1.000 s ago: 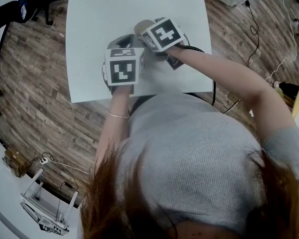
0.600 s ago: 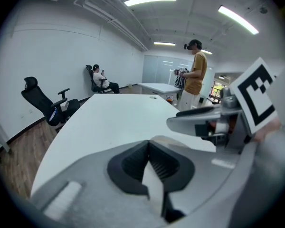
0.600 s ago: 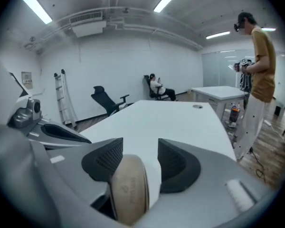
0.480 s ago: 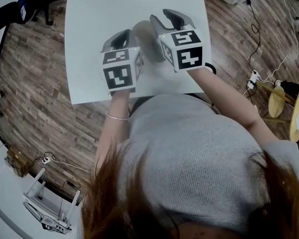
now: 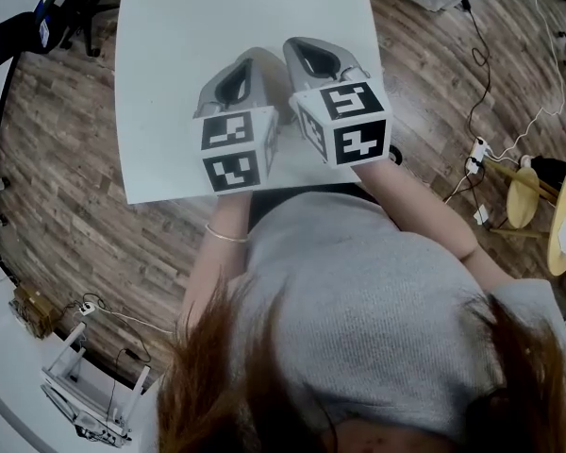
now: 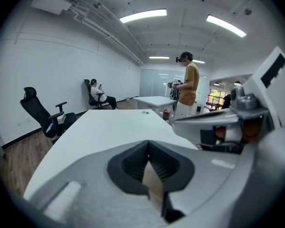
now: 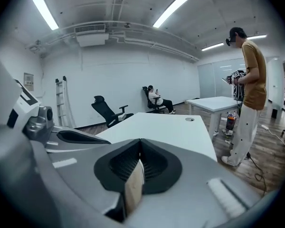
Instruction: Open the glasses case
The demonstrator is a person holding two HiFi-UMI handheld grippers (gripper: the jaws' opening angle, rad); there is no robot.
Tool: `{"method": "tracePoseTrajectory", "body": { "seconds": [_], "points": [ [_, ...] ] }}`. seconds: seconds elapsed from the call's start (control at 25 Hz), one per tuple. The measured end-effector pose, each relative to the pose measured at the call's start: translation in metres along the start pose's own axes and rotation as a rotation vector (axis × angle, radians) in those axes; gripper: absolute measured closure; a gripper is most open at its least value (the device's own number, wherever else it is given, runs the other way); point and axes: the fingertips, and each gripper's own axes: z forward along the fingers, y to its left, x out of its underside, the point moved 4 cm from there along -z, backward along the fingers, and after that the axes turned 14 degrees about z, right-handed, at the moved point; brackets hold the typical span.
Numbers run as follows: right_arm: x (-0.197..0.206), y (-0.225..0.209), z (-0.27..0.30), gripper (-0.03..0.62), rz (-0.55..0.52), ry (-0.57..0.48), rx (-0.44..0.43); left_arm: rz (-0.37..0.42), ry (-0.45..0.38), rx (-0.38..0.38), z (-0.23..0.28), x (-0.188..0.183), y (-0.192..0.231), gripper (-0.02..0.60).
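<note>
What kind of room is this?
Probably an open office or workroom: it has plain white tables, black swivel chairs by the wall, and long strip lights on the ceiling.

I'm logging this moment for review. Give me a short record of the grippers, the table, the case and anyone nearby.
left gripper: shut, over the table
right gripper: shut, beside the left one
table: white
case: cannot be made out
person: standing beyond the table
</note>
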Motion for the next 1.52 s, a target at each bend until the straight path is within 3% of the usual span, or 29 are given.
{"method": "tracePoseTrajectory", "body": {
  "seconds": [0.2,0.36,0.64,0.8,1.12,1.36,1.52],
  "points": [
    [0.011,-0.013,-0.012,0.589,-0.117,-0.042,-0.026,0.022,-0.008,-0.026,-0.008,0.007,-0.026,0.581],
    [0.023,-0.008,-0.018,0.589,-0.075,-0.010,-0.046,-0.006,0.002,-0.016,-0.020,0.015,-0.032,0.581],
    [0.030,0.025,-0.049,0.589,-0.047,-0.043,-0.049,0.009,-0.058,-0.004,-0.060,0.009,-0.044,0.581],
    [0.048,0.045,-0.086,0.589,-0.028,-0.069,-0.044,0.015,-0.092,-0.002,-0.102,0.023,-0.064,0.581],
    [0.126,0.115,-0.190,0.589,-0.001,-0.111,0.001,0.009,-0.092,0.043,-0.220,0.095,-0.112,0.581],
    [0.174,0.147,-0.251,0.589,0.024,-0.065,0.005,0.023,-0.132,0.086,-0.283,0.112,-0.154,0.581],
    [0.181,0.152,-0.287,0.589,-0.010,-0.093,-0.003,0.036,-0.161,0.081,-0.304,0.112,-0.178,0.581]
  ]
}}
